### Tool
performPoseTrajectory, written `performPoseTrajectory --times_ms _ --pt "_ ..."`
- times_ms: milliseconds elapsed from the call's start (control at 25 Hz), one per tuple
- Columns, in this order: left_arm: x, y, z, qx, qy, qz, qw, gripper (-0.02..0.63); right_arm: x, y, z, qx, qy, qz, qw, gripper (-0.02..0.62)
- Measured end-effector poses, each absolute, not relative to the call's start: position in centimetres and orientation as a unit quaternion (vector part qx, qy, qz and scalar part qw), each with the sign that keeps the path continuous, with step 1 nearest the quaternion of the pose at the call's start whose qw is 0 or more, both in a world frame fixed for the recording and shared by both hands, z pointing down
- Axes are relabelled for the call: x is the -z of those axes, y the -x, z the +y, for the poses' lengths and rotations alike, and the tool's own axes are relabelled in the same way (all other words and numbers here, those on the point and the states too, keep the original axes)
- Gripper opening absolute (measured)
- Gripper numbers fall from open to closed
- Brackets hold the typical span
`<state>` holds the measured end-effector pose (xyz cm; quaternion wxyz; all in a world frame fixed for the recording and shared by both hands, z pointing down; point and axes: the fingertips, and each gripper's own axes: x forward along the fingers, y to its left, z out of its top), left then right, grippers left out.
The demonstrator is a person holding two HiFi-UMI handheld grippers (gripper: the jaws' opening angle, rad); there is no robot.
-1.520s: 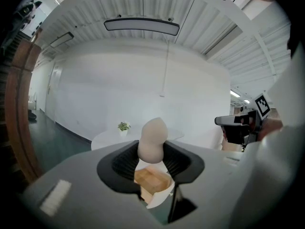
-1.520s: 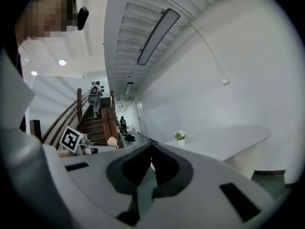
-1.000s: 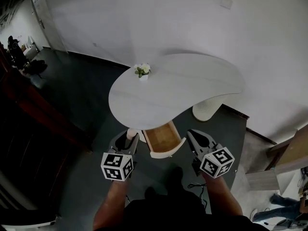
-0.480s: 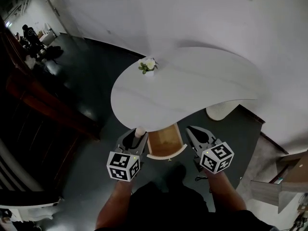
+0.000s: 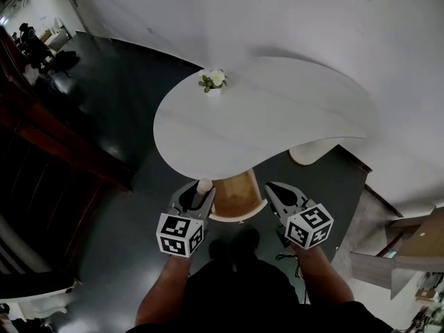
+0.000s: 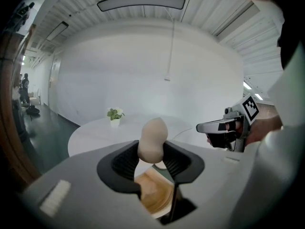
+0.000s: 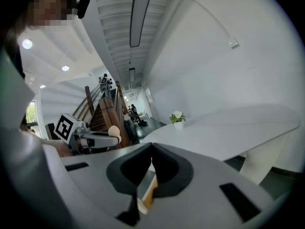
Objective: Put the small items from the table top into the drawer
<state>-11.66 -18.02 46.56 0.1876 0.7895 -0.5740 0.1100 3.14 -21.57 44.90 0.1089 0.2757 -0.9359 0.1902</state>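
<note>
Far left: pinched upright in the left gripper (image 6: 151, 160), a beige gourd-shaped piece (image 6: 152, 142), with the pads pressing its lower half from both sides. Long axis vertical, narrower rounded end up and clear of the jaws. In the head view, seen only as a pale knob poking above that gripper, just beside the left side of the open drawer (image 5: 239, 217) and not inside it. Held low in front of the body on a bare forearm, marker cube toward the head camera, jaws aimed at the near edge of the white table (image 5: 277, 123). From the left gripper view alone, a glimpse of the drawer's wooden floor below the jaws. Farther back on the table top, a small potted plant (image 5: 213, 82). To the right of the drawer, level with its partner and pointing the same way, the right gripper (image 7: 151, 152). Pressed together on nothing, as only its own view shows.
</note>
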Motion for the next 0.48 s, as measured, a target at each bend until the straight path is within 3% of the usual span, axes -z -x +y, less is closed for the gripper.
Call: performPoseTrajectory --times_ms 480 --pt "-49.4 13.9 -14.7 -0.132 -0.826 -0.513 0.194 0.155 -46.8 0.4 -16.1 -0.203 -0.314 -0.917 0.136 0.011"
